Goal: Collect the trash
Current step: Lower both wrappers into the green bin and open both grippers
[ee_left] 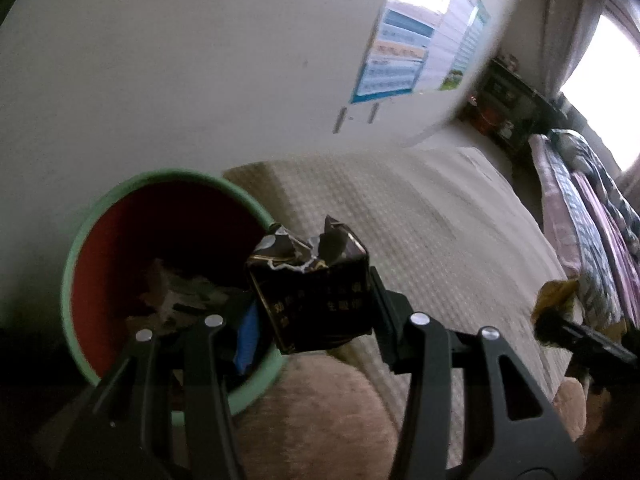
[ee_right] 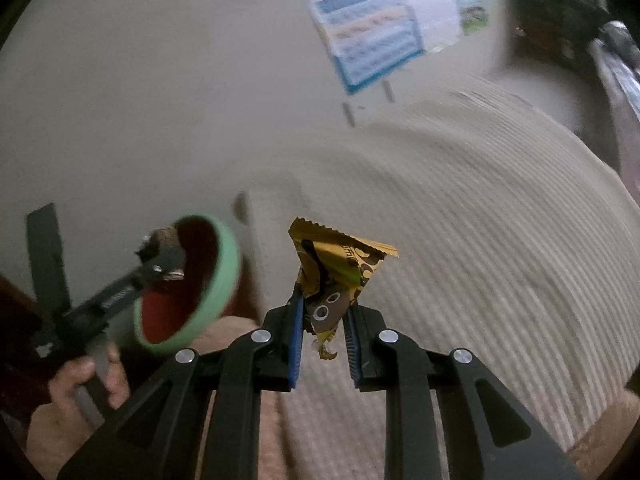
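My left gripper (ee_left: 312,300) is shut on a crumpled black packet (ee_left: 316,292) with gold lettering and holds it over the right rim of the green bin (ee_left: 70,272). The bin has a red inside with scraps of paper at its bottom. In the right wrist view my right gripper (ee_right: 322,314) is shut on a yellow and brown snack wrapper (ee_right: 336,268), held in the air above the beige bed cover. From here the green bin (ee_right: 226,264) is at the left, with the left gripper (ee_right: 160,256) at its mouth. The right gripper with its wrapper (ee_left: 554,300) shows at the right edge of the left wrist view.
A beige textured bed cover (ee_right: 480,240) fills the middle and right. A white wall (ee_left: 160,60) with a blue poster (ee_left: 400,52) stands behind the bin. Folded patterned blankets (ee_left: 592,240) lie along the right. A hand (ee_right: 68,396) holds the left gripper's handle.
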Motion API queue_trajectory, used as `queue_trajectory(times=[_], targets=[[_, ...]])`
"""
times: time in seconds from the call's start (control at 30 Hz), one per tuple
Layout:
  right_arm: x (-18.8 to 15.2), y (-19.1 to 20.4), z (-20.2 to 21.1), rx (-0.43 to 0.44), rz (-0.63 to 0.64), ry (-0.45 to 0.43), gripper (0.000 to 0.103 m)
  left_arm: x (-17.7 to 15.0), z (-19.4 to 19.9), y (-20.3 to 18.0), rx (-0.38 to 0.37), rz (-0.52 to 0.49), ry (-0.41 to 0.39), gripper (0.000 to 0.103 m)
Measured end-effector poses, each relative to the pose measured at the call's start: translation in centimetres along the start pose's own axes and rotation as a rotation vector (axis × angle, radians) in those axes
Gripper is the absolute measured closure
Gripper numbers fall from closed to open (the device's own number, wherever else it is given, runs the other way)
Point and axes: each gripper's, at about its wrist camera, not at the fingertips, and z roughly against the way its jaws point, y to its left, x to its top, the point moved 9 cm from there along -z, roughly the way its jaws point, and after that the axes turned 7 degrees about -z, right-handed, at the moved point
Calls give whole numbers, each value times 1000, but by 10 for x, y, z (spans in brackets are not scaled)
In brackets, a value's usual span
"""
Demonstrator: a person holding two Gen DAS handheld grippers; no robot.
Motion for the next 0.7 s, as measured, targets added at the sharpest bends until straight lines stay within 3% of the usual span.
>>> queue_trajectory(times=[0.47, 0.7], targets=[[5, 120, -46, 107, 211, 77, 84, -26, 36, 113, 151, 147, -13, 58], [1, 159, -65, 140, 274, 111, 84, -35, 39, 135, 165, 186, -4, 58]])
